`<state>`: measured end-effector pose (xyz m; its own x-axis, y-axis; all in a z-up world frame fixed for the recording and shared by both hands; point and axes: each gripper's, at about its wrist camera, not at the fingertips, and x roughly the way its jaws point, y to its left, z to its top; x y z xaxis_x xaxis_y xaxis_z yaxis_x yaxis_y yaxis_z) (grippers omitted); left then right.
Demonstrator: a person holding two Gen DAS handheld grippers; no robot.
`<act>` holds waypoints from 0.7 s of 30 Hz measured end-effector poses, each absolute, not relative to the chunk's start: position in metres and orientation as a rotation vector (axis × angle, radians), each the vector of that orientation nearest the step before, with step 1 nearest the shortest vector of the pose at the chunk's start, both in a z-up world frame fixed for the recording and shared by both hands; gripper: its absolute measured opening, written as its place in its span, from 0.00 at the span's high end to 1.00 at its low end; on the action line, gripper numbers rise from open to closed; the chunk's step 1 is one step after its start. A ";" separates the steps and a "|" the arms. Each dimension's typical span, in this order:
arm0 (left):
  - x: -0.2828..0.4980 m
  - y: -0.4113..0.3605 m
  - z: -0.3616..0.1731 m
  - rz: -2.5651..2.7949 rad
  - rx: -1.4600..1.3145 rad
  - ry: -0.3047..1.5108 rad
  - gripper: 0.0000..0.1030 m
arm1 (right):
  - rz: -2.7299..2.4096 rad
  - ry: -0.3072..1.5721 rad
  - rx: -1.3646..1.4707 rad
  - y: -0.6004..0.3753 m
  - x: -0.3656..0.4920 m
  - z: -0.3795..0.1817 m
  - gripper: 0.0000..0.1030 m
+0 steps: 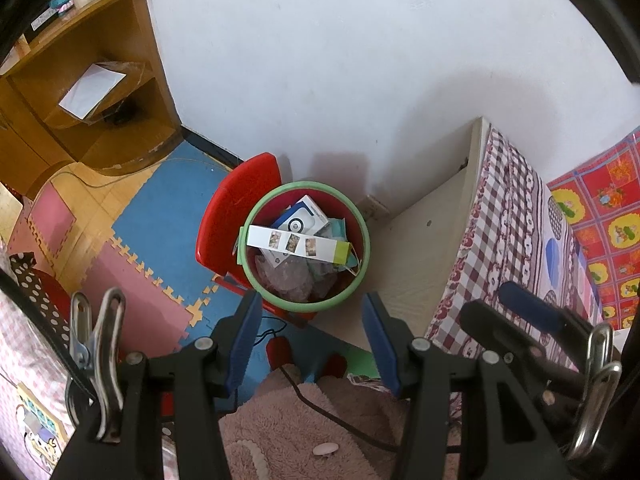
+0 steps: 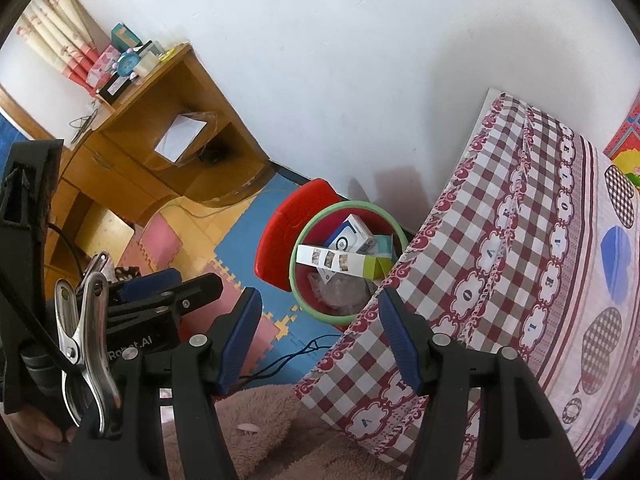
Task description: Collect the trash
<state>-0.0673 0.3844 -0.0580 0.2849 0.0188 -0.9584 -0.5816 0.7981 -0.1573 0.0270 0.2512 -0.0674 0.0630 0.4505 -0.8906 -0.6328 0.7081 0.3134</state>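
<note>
A red trash bin with a green rim [image 1: 256,288] [image 2: 298,292] stands on the floor between the bed and a red lid leaning behind it [image 1: 236,216] [image 2: 280,232]. Inside lie a long white carton [image 1: 296,242] [image 2: 336,259], a blue-and-white box [image 1: 302,218] [image 2: 352,236] and crumpled clear plastic [image 1: 292,280] [image 2: 340,294]. My left gripper [image 1: 312,312] hangs high above the bin, open, nothing between its blue pads [image 1: 246,336]. My right gripper [image 2: 320,312] is open and empty too, over the bed's edge beside the bin.
A bed with a checked cover [image 1: 516,216] [image 2: 520,240] fills the right. A wooden desk with shelves [image 1: 80,100] [image 2: 160,140] stands at the left wall. Foam floor tiles [image 1: 160,216] [image 2: 236,256], a black cable [image 2: 288,360] and a pink fluffy slipper [image 1: 320,428] lie below.
</note>
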 end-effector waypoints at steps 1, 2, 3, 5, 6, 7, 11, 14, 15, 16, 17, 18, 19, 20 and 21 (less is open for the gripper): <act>-0.068 0.385 -0.058 0.429 -0.544 1.230 0.47 | 0.824 1.265 -0.175 0.251 0.027 -0.068 0.39; -0.068 0.385 -0.059 0.430 -0.546 1.231 0.47 | 0.824 1.265 -0.175 0.251 0.027 -0.068 0.39; -0.068 0.386 -0.059 0.430 -0.547 1.232 0.47 | 0.823 1.265 -0.174 0.252 0.027 -0.068 0.39; -0.067 0.387 -0.060 0.430 -0.549 1.233 0.47 | 0.824 1.264 -0.176 0.251 0.028 -0.068 0.39; -0.067 0.387 -0.060 0.429 -0.549 1.233 0.47 | 0.824 1.264 -0.177 0.252 0.028 -0.068 0.39; -0.067 0.387 -0.060 0.428 -0.547 1.232 0.47 | 0.824 1.263 -0.178 0.252 0.028 -0.068 0.39; -0.067 0.388 -0.060 0.425 -0.545 1.231 0.47 | 0.821 1.263 -0.177 0.253 0.028 -0.067 0.39; -0.066 0.388 -0.060 0.424 -0.545 1.232 0.47 | 0.821 1.263 -0.177 0.253 0.029 -0.068 0.39; -0.066 0.388 -0.061 0.425 -0.544 1.232 0.47 | 0.822 1.263 -0.177 0.253 0.029 -0.068 0.39; -0.066 0.388 -0.060 0.425 -0.544 1.232 0.47 | 0.822 1.263 -0.178 0.253 0.029 -0.068 0.39; -0.066 0.388 -0.060 0.425 -0.543 1.232 0.47 | 0.822 1.263 -0.178 0.253 0.029 -0.068 0.39; -0.066 0.388 -0.061 0.426 -0.542 1.232 0.47 | 0.822 1.263 -0.178 0.253 0.029 -0.068 0.39; -0.065 0.387 -0.060 0.426 -0.541 1.233 0.47 | 0.821 1.263 -0.178 0.253 0.029 -0.067 0.39; -0.065 0.387 -0.061 0.426 -0.539 1.234 0.47 | 0.821 1.263 -0.177 0.254 0.029 -0.067 0.39; -0.064 0.388 -0.061 0.426 -0.538 1.235 0.47 | 0.821 1.262 -0.178 0.254 0.029 -0.067 0.39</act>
